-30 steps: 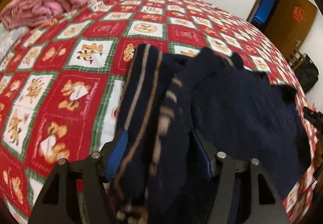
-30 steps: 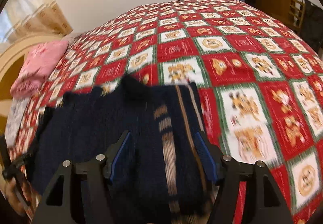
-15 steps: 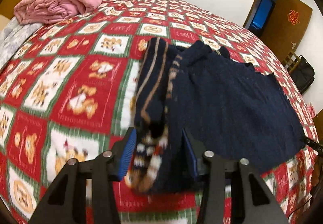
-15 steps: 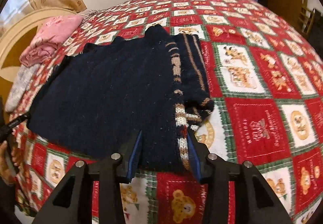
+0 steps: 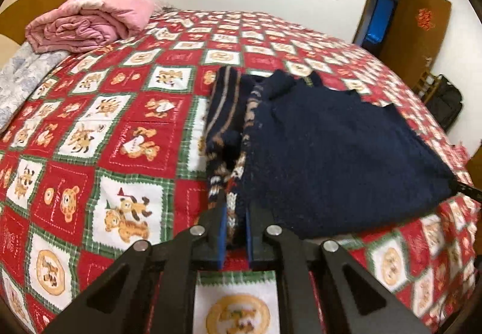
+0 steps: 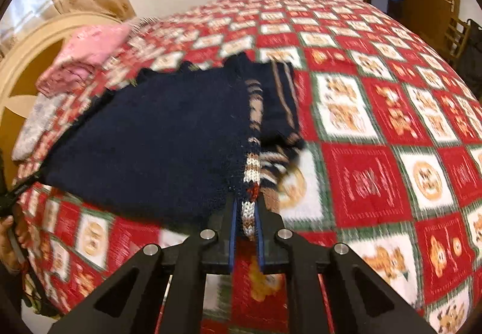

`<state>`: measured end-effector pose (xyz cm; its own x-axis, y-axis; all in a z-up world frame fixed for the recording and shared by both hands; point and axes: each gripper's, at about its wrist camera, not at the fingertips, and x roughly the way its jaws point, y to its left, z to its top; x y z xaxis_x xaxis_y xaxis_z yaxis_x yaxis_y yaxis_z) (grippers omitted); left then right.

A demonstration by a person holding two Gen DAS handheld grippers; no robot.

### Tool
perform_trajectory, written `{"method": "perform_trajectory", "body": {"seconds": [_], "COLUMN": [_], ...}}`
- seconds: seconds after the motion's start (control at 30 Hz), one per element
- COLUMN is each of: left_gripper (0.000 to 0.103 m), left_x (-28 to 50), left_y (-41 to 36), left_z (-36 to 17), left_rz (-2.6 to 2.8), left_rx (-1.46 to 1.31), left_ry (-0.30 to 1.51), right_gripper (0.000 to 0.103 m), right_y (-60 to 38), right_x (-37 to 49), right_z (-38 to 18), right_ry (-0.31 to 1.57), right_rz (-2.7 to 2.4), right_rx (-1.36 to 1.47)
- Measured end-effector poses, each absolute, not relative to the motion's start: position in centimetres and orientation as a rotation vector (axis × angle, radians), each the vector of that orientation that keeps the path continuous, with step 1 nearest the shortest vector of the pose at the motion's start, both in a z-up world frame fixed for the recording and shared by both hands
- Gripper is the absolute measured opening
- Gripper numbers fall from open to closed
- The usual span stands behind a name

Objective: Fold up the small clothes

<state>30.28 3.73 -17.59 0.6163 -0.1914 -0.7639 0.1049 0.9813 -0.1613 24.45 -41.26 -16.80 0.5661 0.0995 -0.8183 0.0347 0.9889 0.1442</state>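
- One dark navy knitted sweater (image 5: 337, 153) lies on the bed's red, white and green bear-patterned quilt (image 5: 99, 135); it is the only garment spread out there.
- Two tongs are in view, one per camera, and each is clenched on the sweater's near edge.
- Left tongs (image 5: 234, 231): the blue pads have just closed onto the patterned knit border at the sweater's near left corner, and a strip of brown-and-white knitting shows between them.
- Right tongs (image 6: 245, 228): its pads have likewise just pinched shut on the white, brown and red striped border (image 6: 251, 177) at the near right corner.
- The sweater runs away from both tongs toward the far side of the bed, its long axis roughly along the line each of them points.
- From the left tongs, the plain navy body spreads ahead and to the right; a striped sleeve (image 5: 221, 111) lies folded lengthwise ahead, just left of the body.
- From the right tongs, the body spreads ahead and to the left, the striped sleeve ahead and slightly right.
- One rolled pink blanket (image 5: 90, 20) sits far ahead to the left, by one curved headboard (image 6: 36, 63).
- One brown door (image 5: 415, 29) stands open far ahead to the right of the left tongs.
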Motion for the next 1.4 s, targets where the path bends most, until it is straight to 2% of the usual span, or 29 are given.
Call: {"method": "perform_trajectory", "body": {"seconds": [0.2,0.27,0.3,0.33,0.37,0.47,0.53,0.67,0.9,1.03,1.2,1.23,1.33,1.4], "left_gripper": [0.012,0.019,0.021,0.033,0.043,0.056,0.06,0.068,0.068,0.068,0.068,0.069,0.085,0.085], "left_x": [30.5,30.4,30.3,30.0,29.8,28.7,28.7,31.0,39.8,43.7,47.4,48.3,49.8,49.9], "left_y": [4.0,3.8,3.8,4.1,4.4,5.0,5.0,2.3,-4.8,-6.9,-4.8,-4.1,-1.8,-1.4], "left_z": [-20.5,-20.0,-19.5,-18.7,-17.9,-14.7,-12.9,-11.8,-15.2,-17.0,-19.8,-20.6,-22.0,-21.9], "left_rz": [-0.164,-0.157,-0.149,-0.137,-0.122,-0.074,-0.056,-0.144,-0.27,-0.235,-0.087,-0.061,-0.038,-0.017], "left_rx": [-0.107,-0.083,-0.059,-0.043,-0.034,0.019,0.032,0.026,-0.011,0.048,0.072,0.064,-0.048,-0.076], "left_ry": [0.962,0.956,0.938,0.912,0.881,0.759,0.698,0.698,0.898,0.944,0.986,1.004,1.033,1.029], "right_gripper": [0.011,0.019,0.032,0.041,0.042,0.042,0.042,0.042,0.042,0.042,0.042,0.042,0.042,0.042], "right_y": [-41.8,-41.5,-41.6,-41.6,-41.9,-42.9,-43.2,-41.1,-36.3,-35.1,-37.4,-38.4,-39.7,-39.3], "right_x": [25.0,25.0,25.0,25.0,24.8,24.6,25.1,28.3,36.6,41.4,46.0,46.4,46.1,45.7], "right_z": [-19.4,-18.7,-18.4,-17.8,-17.1,-15.1,-13.5,-12.1,-13.9,-15.7,-19.2,-19.8,-20.1,-20.0], "right_ry": [1.011,0.998,0.995,0.986,0.965,0.886,0.819,0.778,0.834,0.852,0.919,0.922,0.878,0.864], "right_rz": [0.028,0.013,-0.001,-0.034,-0.054,-0.156,-0.172,-0.005,0.14,0.138,-0.049,-0.066,-0.056,-0.054], "right_rx": [0.169,0.122,0.099,0.055,0.036,0.007,0.032,0.114,0.173,0.175,0.176,0.216,0.269,0.236]}}
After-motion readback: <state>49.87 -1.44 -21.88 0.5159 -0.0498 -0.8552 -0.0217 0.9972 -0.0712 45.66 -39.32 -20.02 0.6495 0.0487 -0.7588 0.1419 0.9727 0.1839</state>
